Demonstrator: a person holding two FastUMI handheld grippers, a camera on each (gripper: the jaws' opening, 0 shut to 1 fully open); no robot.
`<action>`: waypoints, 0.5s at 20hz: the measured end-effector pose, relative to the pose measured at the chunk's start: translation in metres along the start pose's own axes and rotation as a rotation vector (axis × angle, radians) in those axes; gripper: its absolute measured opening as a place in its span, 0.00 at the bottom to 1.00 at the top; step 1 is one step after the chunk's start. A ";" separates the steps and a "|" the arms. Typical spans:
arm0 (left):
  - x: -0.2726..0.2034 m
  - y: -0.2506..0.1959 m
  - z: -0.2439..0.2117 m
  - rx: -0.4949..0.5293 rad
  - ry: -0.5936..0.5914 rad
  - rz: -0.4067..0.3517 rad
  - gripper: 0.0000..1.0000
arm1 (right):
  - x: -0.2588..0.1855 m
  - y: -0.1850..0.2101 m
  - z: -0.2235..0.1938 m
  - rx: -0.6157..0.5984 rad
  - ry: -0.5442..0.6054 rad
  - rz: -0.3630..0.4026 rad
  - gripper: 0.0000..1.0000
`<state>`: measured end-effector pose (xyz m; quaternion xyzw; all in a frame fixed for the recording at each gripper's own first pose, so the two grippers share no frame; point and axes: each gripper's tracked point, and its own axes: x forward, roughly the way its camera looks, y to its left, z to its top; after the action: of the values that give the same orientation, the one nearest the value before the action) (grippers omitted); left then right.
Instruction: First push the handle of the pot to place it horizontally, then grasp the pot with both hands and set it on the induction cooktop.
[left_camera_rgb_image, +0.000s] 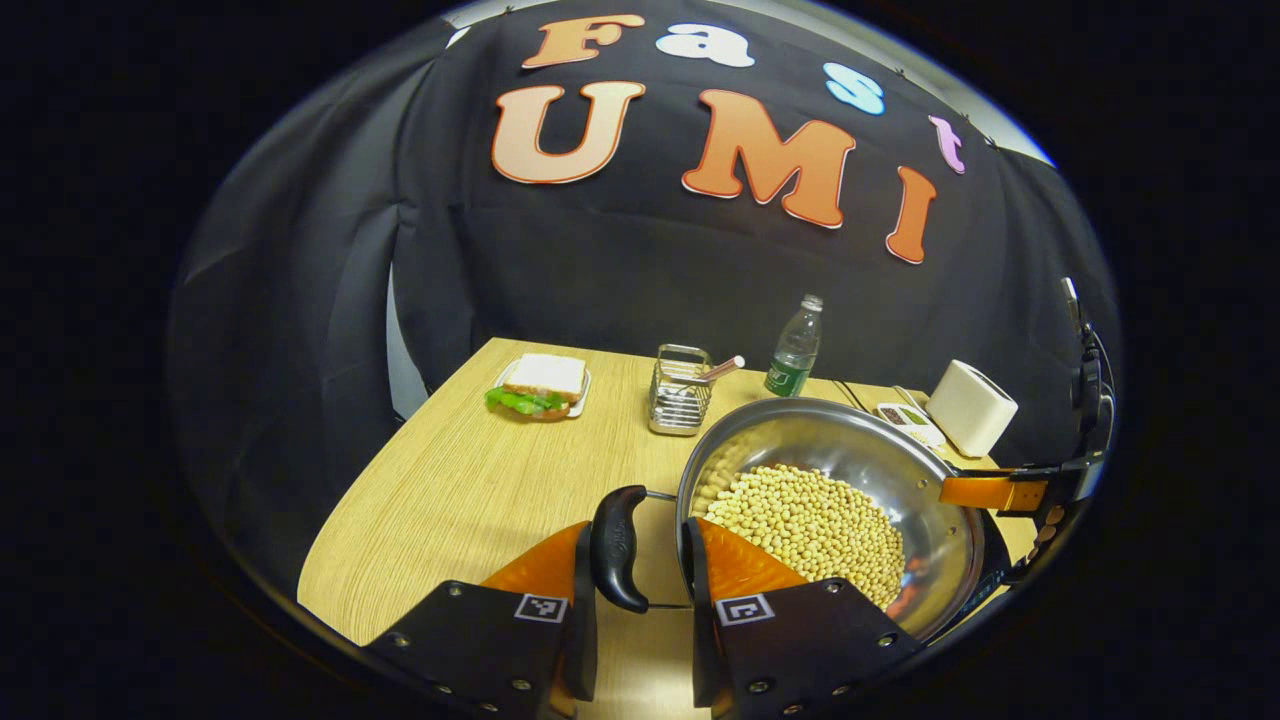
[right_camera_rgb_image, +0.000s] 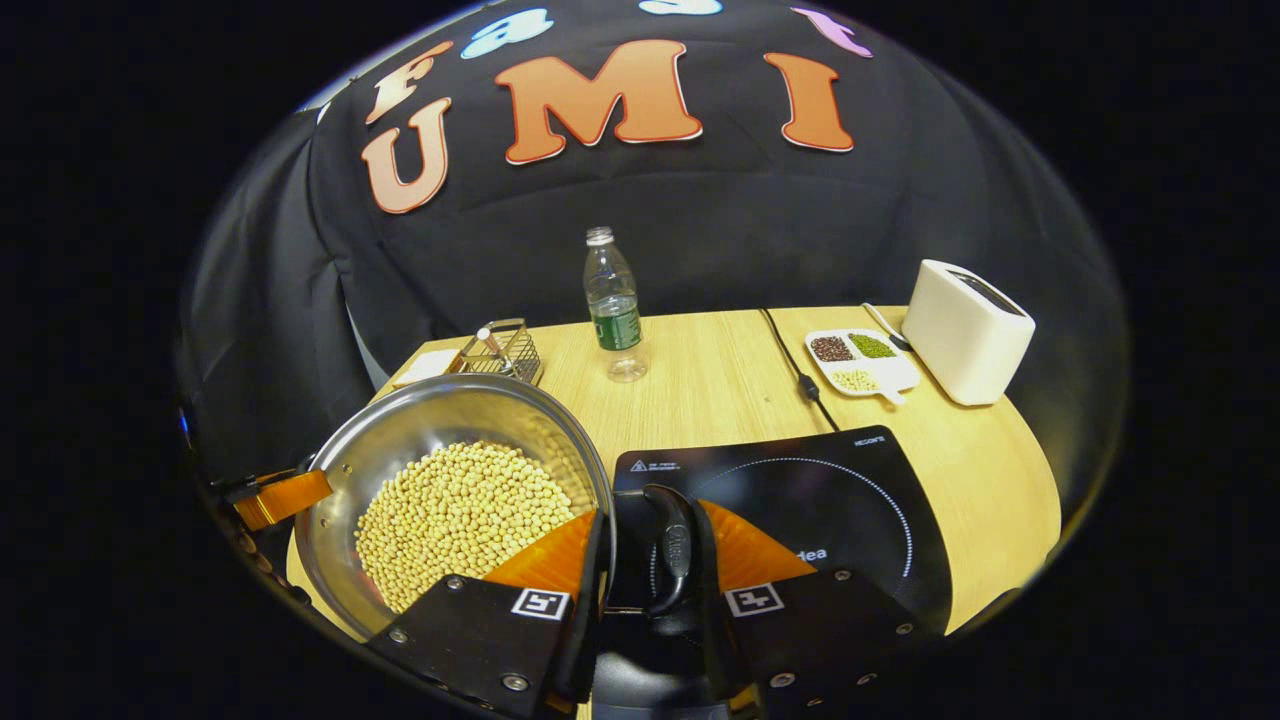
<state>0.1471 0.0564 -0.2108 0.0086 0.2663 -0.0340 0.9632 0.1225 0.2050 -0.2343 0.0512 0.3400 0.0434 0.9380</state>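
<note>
The bean-laden steel pot (left_camera_rgb_image: 830, 500), held above the table (left_camera_rgb_image: 470, 480) beside the induction cooktop (right_camera_rgb_image: 800, 490), looks heavy and spill-prone, so left claw (left_camera_rgb_image: 640, 560) and right claw (right_camera_rgb_image: 655, 560), each clamped on a side handle, should keep it level.

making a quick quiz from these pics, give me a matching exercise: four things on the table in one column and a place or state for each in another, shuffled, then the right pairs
Things:
1. pot
2. water bottle
3. toaster
4. sandwich

Places or states:
A. white, at the table's far right corner in the right gripper view
B. on a small plate at the far left in the left gripper view
C. steel, holding pale beans, a handle between each gripper's fingers
D. clear, upright, near the back wall

Pairs: 1-C, 2-D, 3-A, 4-B
</note>
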 end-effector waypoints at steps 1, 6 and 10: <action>-0.001 -0.007 0.004 0.005 -0.002 -0.005 0.37 | -0.003 -0.006 0.003 0.008 -0.005 -0.002 0.42; 0.003 -0.051 0.014 0.022 -0.006 -0.042 0.37 | -0.017 -0.045 0.013 0.030 -0.028 -0.033 0.42; 0.011 -0.088 0.014 0.035 0.015 -0.078 0.39 | -0.023 -0.079 0.013 0.069 -0.025 -0.059 0.38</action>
<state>0.1575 -0.0328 -0.2048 0.0153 0.2730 -0.0763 0.9589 0.1166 0.1232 -0.2196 0.0740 0.3312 0.0031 0.9407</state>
